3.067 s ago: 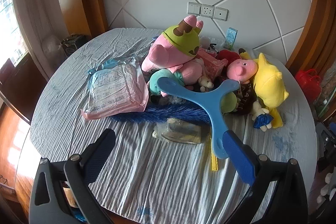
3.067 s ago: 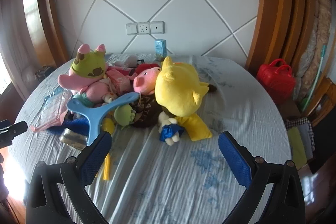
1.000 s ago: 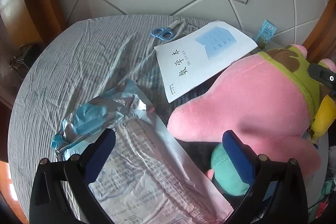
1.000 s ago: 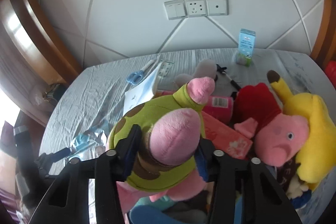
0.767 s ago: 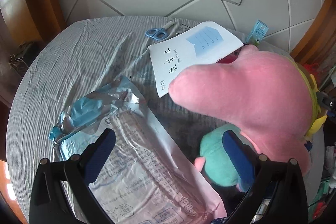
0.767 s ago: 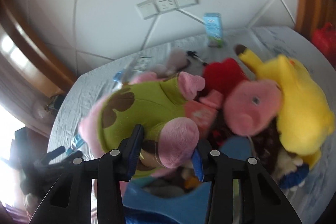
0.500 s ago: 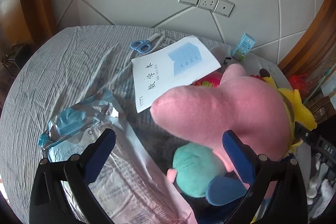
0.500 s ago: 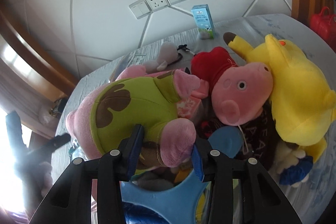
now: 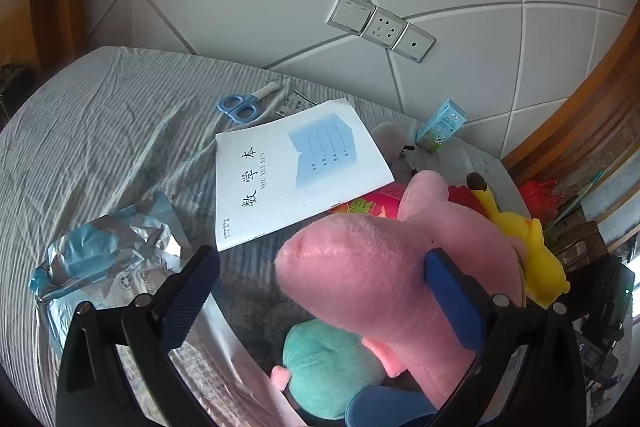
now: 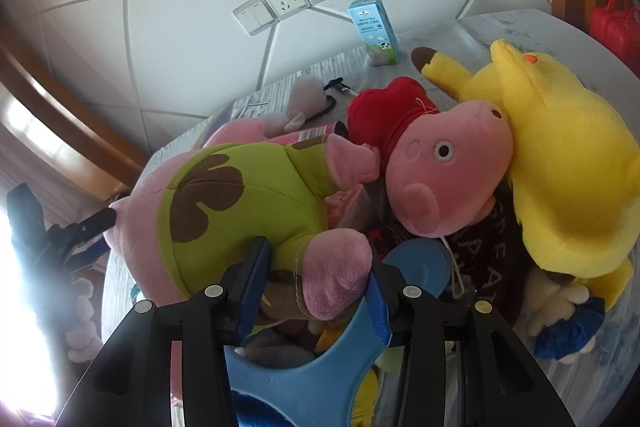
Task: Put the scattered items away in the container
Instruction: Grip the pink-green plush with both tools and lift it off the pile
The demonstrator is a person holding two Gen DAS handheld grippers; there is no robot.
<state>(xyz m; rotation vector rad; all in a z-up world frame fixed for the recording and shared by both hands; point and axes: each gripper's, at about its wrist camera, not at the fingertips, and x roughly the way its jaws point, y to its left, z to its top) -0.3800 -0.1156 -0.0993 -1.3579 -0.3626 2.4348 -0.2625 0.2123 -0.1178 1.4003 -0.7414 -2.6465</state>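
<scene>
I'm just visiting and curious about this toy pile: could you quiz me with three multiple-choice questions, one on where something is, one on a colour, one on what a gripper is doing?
1. Where do the blue scissors lie?
A. On the tablecloth beyond the white exercise book
B. On top of the yellow plush
C. Between the left gripper's fingers

2. What colour are the shorts on the pink starfish plush?
A. Red
B. Green with brown patches
C. Plain white

3. What is the right gripper doing?
A. Hanging open over bare cloth
B. Clamped on the plush's pink leg
C. Holding the milk carton

Answers: 1 A, the left view shows them near the wall, past the book. 2 B, seen in the right view. 3 B, both pads press the leg.
</scene>
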